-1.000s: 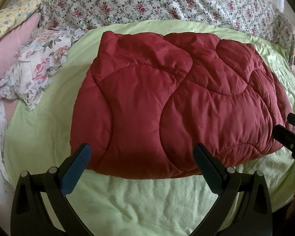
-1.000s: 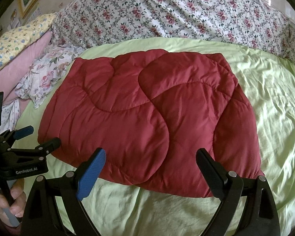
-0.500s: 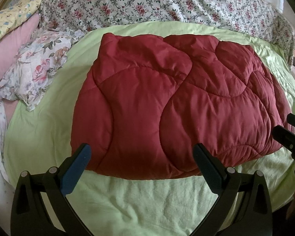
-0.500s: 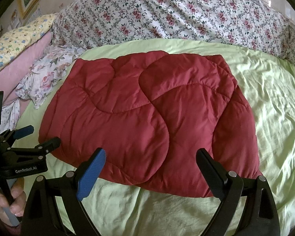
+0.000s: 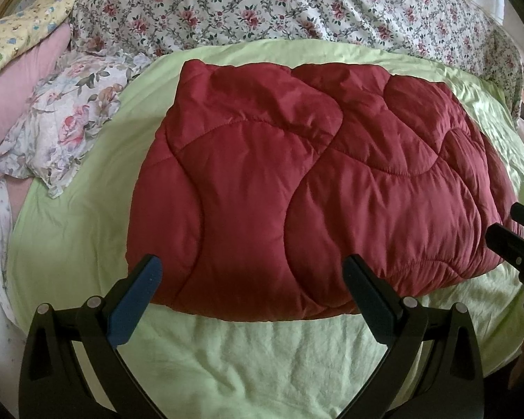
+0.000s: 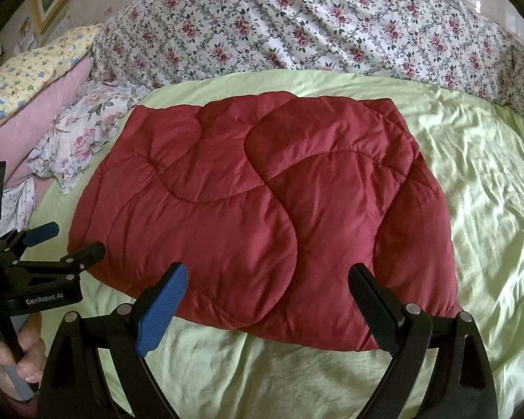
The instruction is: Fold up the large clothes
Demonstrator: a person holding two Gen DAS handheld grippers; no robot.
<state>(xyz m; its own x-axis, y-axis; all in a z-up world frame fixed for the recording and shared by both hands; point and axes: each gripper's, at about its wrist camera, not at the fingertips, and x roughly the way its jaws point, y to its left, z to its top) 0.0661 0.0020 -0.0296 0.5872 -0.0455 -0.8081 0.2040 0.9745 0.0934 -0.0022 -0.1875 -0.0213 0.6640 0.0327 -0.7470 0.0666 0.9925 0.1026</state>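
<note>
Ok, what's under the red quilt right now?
The red quilt lies folded on the light green sheet, which shows all around it. Its own lower layers peek out at the right edge. Whatever sits beneath its middle is covered.

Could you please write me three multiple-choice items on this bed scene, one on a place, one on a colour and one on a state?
1. Where does the quilted comforter lie?
A. on the green sheet
B. on a wooden floor
C. inside a basket

2. What colour is the comforter?
A. navy blue
B. dark red
C. white

3. How do the left gripper and right gripper stand?
A. both shut on the comforter
B. one open, one shut
C. both open and holding nothing

Answers:
1 A: green sheet shows all round its edges.
2 B: its whole quilted surface is dark red.
3 C: each view shows its two fingers spread wide with no cloth pinched between them.
</note>
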